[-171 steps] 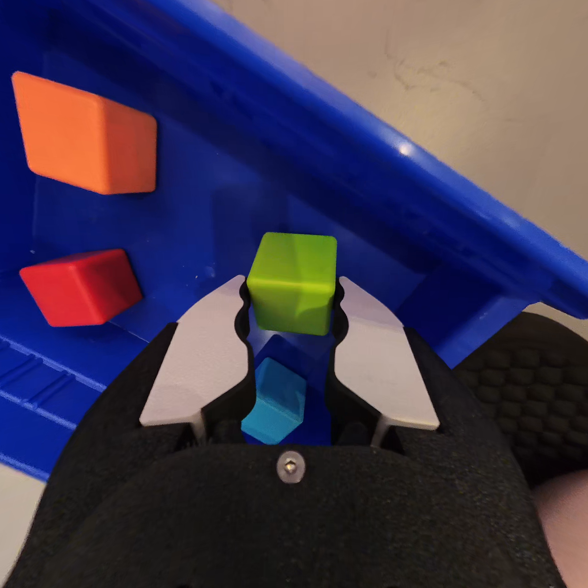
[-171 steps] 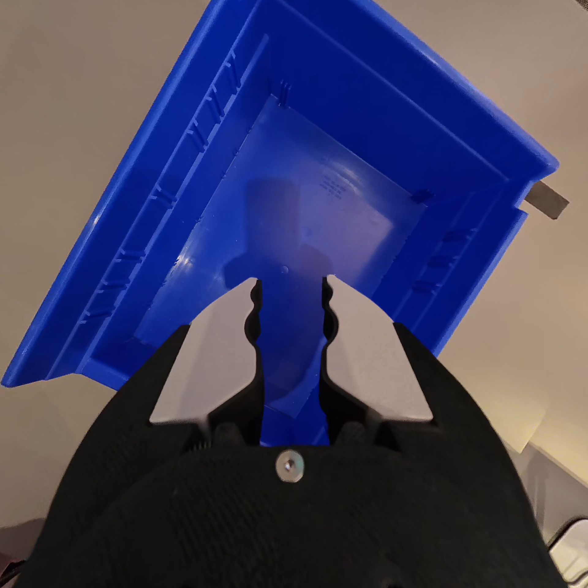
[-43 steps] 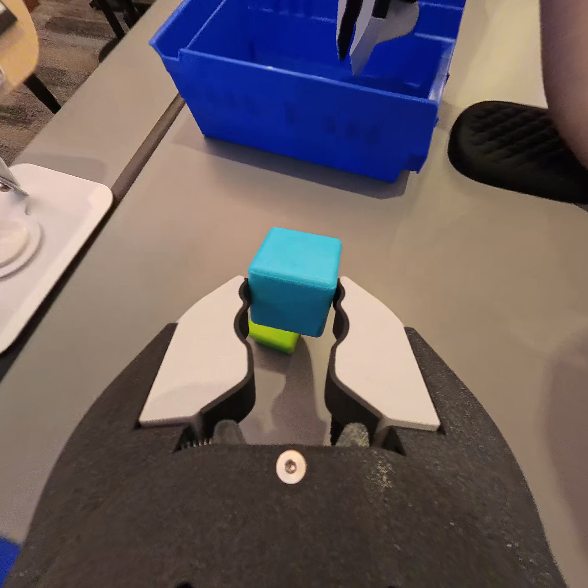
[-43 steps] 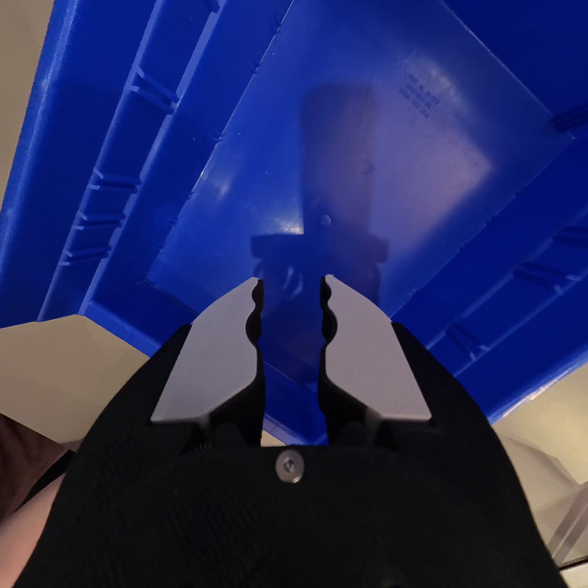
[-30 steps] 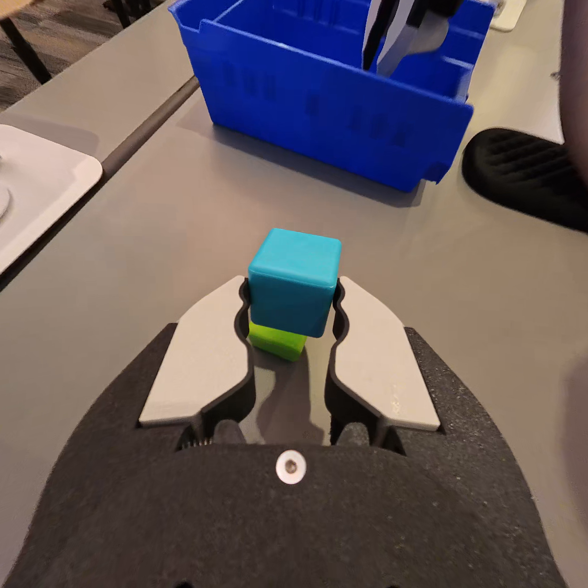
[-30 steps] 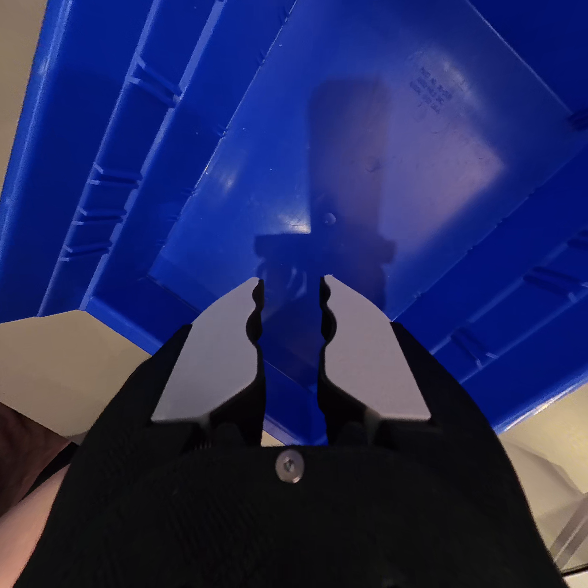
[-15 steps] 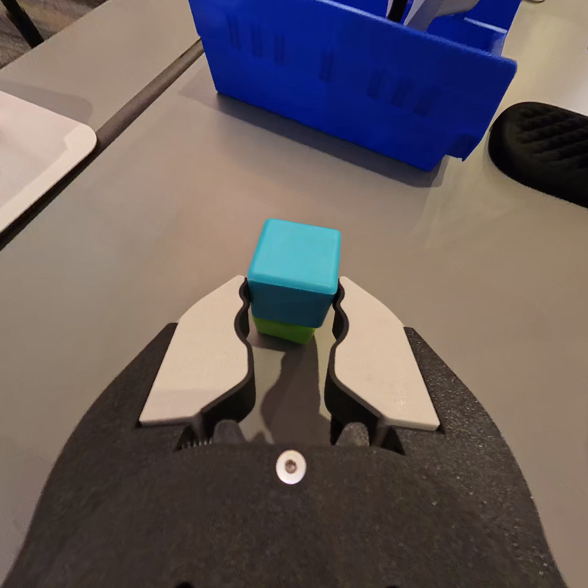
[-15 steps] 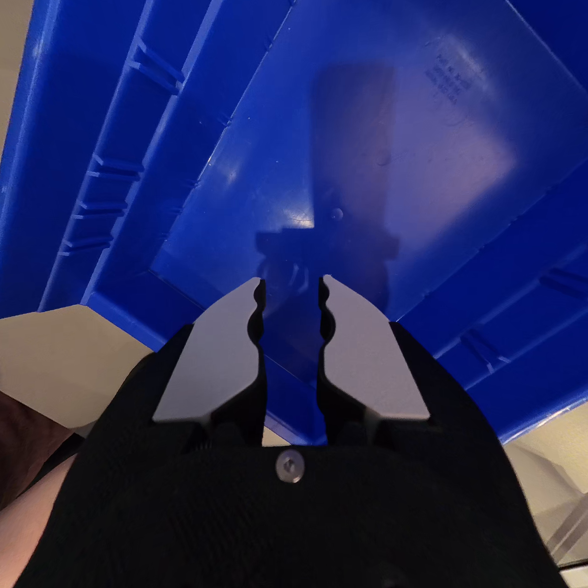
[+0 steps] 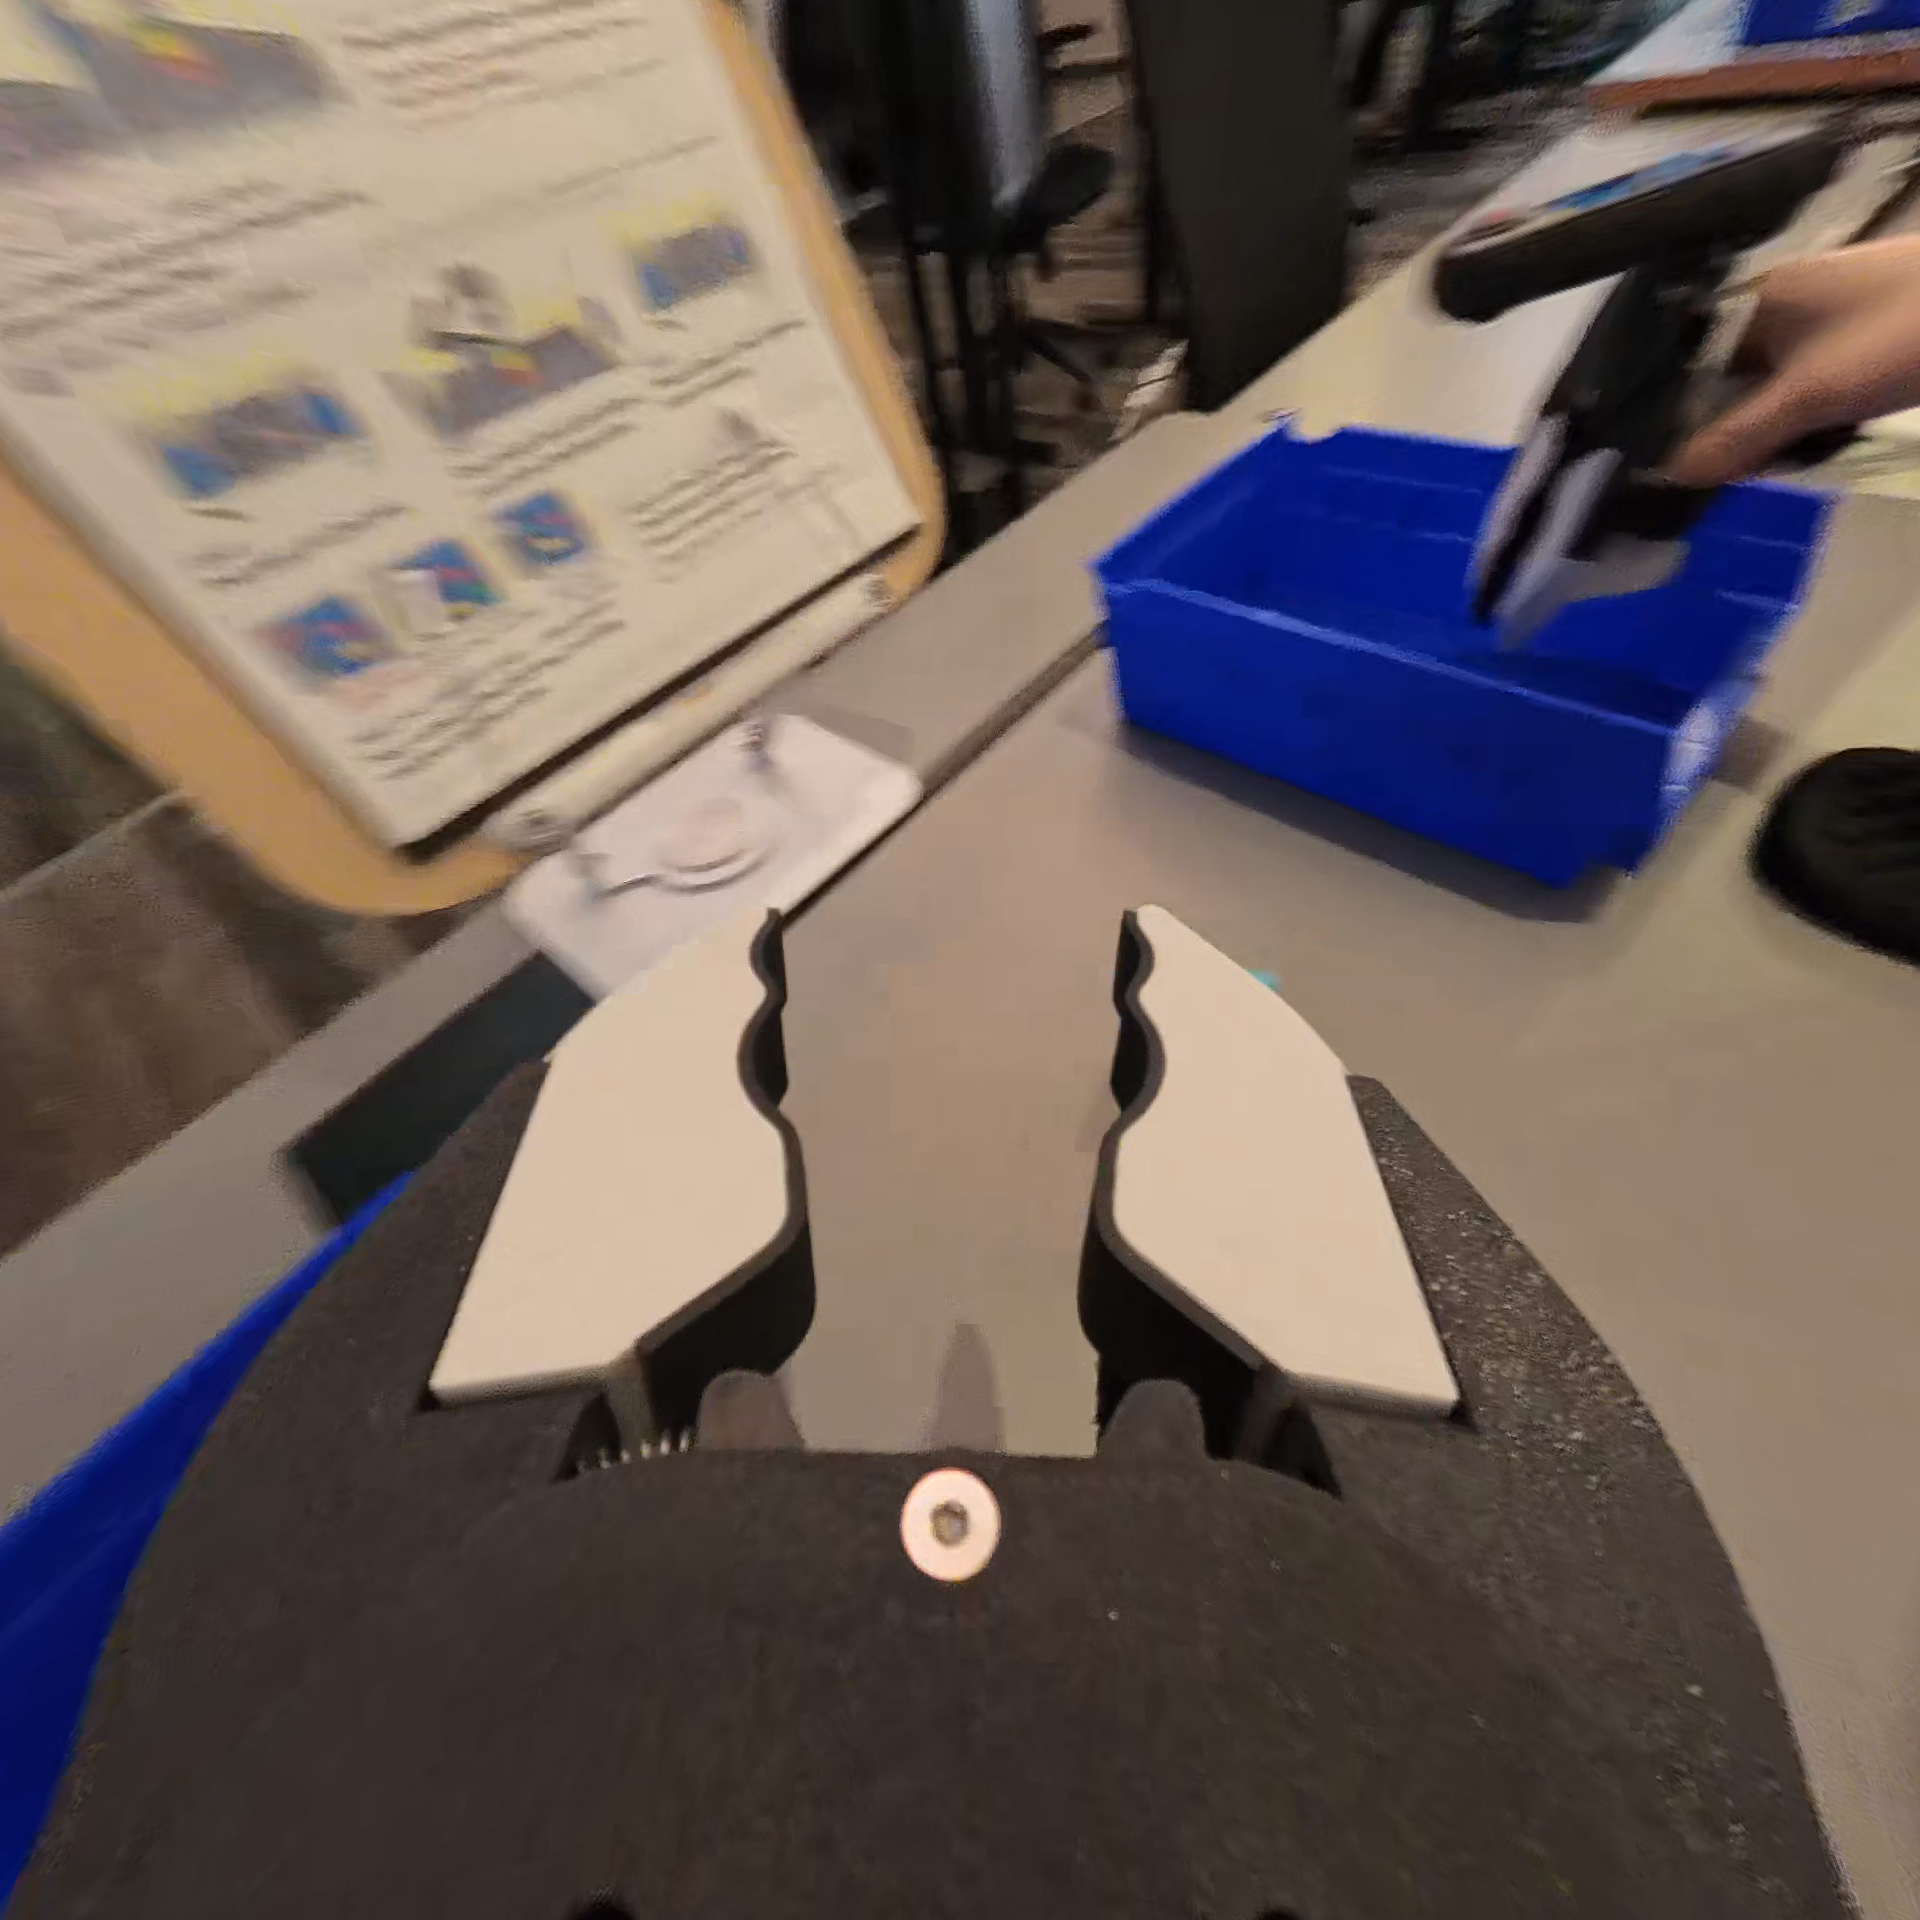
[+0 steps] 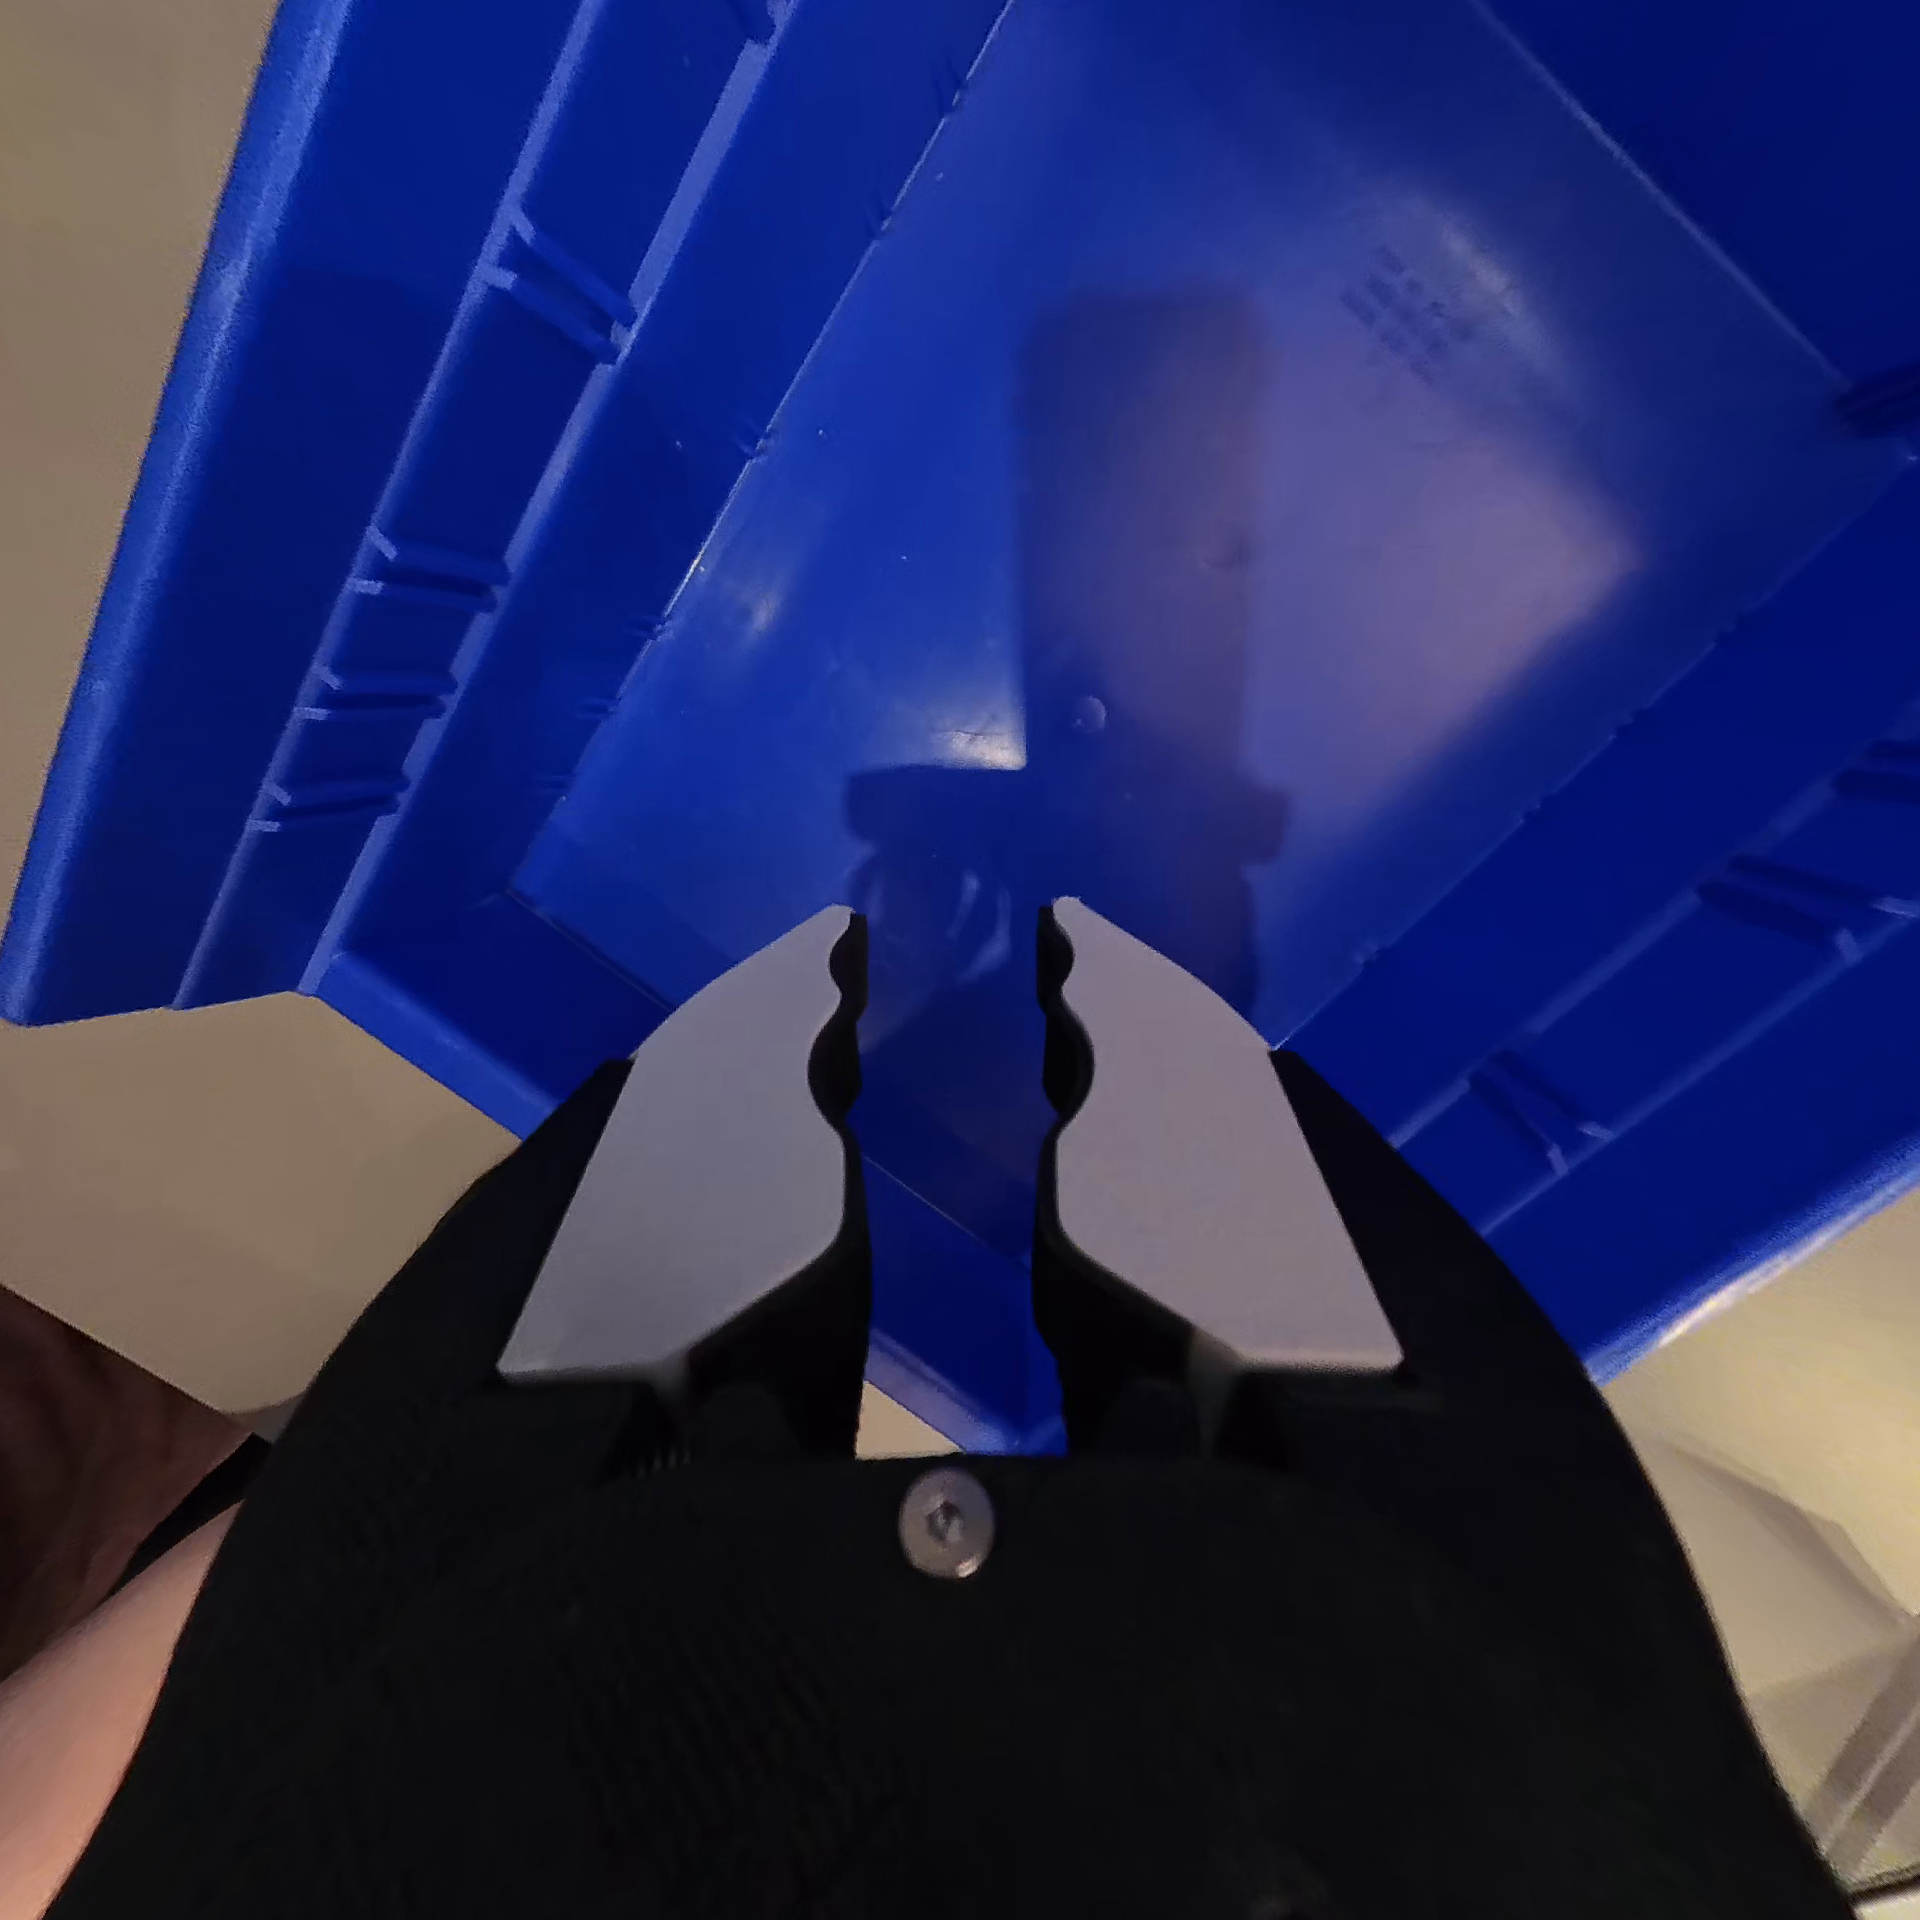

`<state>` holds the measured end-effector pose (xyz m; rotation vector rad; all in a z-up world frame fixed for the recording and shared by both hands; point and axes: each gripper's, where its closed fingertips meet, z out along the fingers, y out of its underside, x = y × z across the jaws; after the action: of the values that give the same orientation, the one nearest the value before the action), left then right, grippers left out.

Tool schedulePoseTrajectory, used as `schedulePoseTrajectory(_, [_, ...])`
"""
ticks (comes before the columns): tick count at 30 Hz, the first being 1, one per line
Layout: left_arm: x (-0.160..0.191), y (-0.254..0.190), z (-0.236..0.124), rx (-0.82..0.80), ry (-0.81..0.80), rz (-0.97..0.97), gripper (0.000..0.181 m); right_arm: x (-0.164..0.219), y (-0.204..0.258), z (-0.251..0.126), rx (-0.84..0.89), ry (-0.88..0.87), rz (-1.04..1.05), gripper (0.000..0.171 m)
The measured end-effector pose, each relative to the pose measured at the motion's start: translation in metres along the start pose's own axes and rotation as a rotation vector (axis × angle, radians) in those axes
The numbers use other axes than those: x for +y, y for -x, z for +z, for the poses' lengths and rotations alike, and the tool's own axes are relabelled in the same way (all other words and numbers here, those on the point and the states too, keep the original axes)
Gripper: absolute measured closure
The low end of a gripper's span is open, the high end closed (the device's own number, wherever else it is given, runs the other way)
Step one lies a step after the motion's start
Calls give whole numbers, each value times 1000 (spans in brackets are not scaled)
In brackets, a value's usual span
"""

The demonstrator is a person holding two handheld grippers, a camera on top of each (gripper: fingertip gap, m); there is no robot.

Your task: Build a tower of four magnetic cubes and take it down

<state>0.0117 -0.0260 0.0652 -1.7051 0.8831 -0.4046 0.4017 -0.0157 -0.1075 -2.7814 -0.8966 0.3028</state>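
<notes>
My left gripper (image 9: 951,920) is open and empty above the grey table (image 9: 1351,1039); the view is blurred. Only a sliver of the teal cube (image 9: 1265,978) shows, behind my right-hand fingertip (image 9: 1195,997). The green cube is hidden. My right gripper (image 10: 951,914) is open with a narrow gap and holds nothing. It hangs over the bare floor of a blue bin (image 10: 1039,468). It also shows in the left wrist view (image 9: 1527,603), held by a hand inside that blue bin (image 9: 1351,707) at the far right.
A tilted poster board (image 9: 416,416) stands at the left over a white base (image 9: 727,842). A black pad (image 9: 1849,852) lies at the right edge. A second blue thing (image 9: 156,1403) shows at the lower left. Chairs stand beyond the table. Left tips to right tips: about 45 cm.
My left gripper has opened, let go of the teal cube on the green cube, and drawn back, swinging left. My right gripper has barely moved in the bin.
</notes>
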Motion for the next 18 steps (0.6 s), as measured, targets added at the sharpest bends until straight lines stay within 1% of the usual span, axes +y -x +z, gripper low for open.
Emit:
schedulePoseTrajectory(1, [4,21,-13,-61,34,24,125,-1,0,-2,2,-7,1,137])
schedulePoseTrajectory(3, [26,61,-28,-168,143,69,125,-1,-1,-5,13,-15,-2,137])
schedulePoseTrajectory(6, [80,105,-34,-221,380,143,124,0,-2,-11,26,-27,-1,137])
schedulePoseTrajectory(7, [97,117,-33,-224,433,182,130,0,-3,-13,30,-32,3,137])
schedulePoseTrajectory(8, [113,124,-31,-202,478,217,134,1,-4,-14,33,-37,7,137])
schedulePoseTrajectory(11, [161,133,-23,-80,645,306,129,5,-5,-17,36,-43,17,137])
schedulePoseTrajectory(12, [172,136,-21,-52,691,322,127,7,-6,-18,37,-43,22,137])
schedulePoseTrajectory(14, [187,138,-16,7,747,338,130,12,-10,-18,42,-42,39,137])
schedulePoseTrajectory(15, [193,143,-15,17,773,362,134,14,-12,-19,46,-41,52,137])
schedulePoseTrajectory(17, [201,151,-8,44,782,399,128,17,-14,-19,50,-42,71,137])
schedulePoseTrajectory(18, [205,150,-6,73,792,392,128,19,-15,-20,52,-41,77,137])
